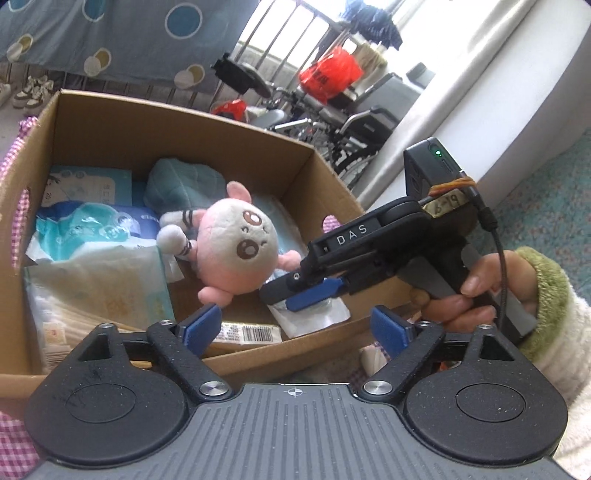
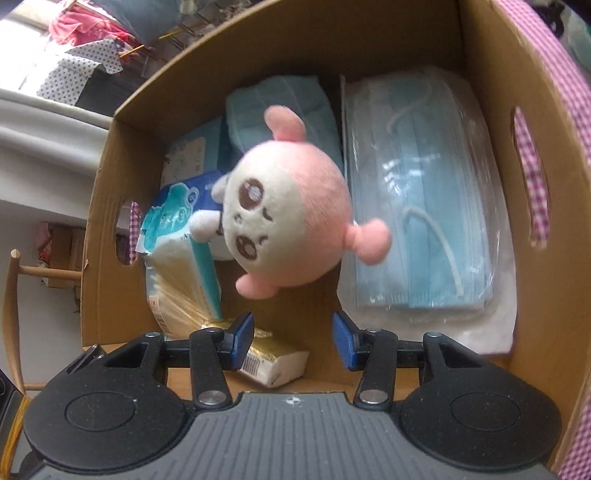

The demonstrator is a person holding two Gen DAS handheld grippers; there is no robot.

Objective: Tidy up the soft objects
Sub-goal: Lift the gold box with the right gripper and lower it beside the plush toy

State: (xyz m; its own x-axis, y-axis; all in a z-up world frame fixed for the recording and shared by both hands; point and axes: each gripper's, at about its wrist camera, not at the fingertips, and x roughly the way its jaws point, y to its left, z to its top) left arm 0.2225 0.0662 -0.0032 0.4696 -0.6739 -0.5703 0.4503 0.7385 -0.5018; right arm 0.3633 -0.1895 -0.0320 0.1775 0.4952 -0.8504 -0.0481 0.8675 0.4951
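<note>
A pink and white plush toy (image 1: 236, 247) (image 2: 291, 221) lies in an open cardboard box (image 1: 147, 129) (image 2: 369, 33). It rests among a folded teal cloth (image 1: 177, 184) (image 2: 280, 99), tissue packs (image 1: 92, 229) (image 2: 173, 214) and a clear pack of blue face masks (image 2: 424, 221). My left gripper (image 1: 295, 325) hangs open over the box's near wall, with nothing between its pads. My right gripper (image 1: 306, 295) (image 2: 293, 336) reaches down into the box just short of the toy. It is open, with no object between its blue pads.
A hand (image 1: 480, 288) in a white sleeve with a green cuff holds the right gripper. A small gold-wrapped pack (image 2: 273, 358) lies under it. Pink gingham cloth (image 1: 18, 206) (image 2: 554, 110) surrounds the box. A wheelchair (image 1: 332, 122) and red bag (image 1: 328, 74) stand behind.
</note>
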